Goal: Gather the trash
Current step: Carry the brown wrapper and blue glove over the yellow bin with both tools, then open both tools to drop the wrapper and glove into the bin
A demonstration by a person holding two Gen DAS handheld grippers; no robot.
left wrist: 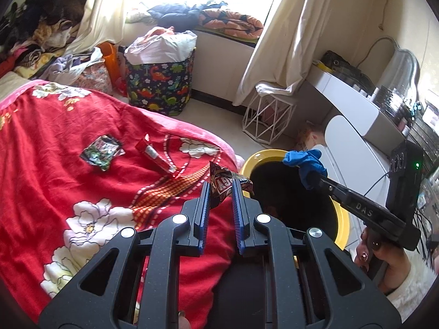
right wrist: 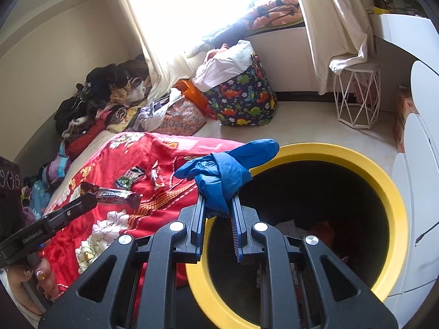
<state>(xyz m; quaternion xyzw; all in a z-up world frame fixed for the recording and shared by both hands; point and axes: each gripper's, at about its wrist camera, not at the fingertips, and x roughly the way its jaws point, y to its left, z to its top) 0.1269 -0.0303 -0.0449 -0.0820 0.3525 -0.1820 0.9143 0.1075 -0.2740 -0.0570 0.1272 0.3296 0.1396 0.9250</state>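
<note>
A brown snack wrapper [left wrist: 229, 185] is held tight between the two blue pads of the left gripper [left wrist: 221, 189], just above the edge of the bed where the red blanket [left wrist: 82, 164] drops off. A bunched-up blue glove [right wrist: 225, 172] is pinched by the right gripper [right wrist: 218, 205], right over the near rim of the yellow bin [right wrist: 384, 181]. The bin's mouth is wide and open, and it is set close against the bed on one side and a white cabinet [right wrist: 419, 197] on the other. Bare floor is seen past the bin, up to a wire stool [right wrist: 359, 96] and a dinosaur bag [right wrist: 244, 101]. Two more pieces of trash are left flat on the blanket, well apart from both tools: a green and black packet [left wrist: 101, 152] and a red tube wrapper [left wrist: 156, 156]. The inside of the bin is shown only in the right wrist view, where some things lie at the bottom, too dark to name. In the left wrist view the bin is partly hidden by the wrapper and the other tool. The words on the wrapper are cut off and cannot be read.
</note>
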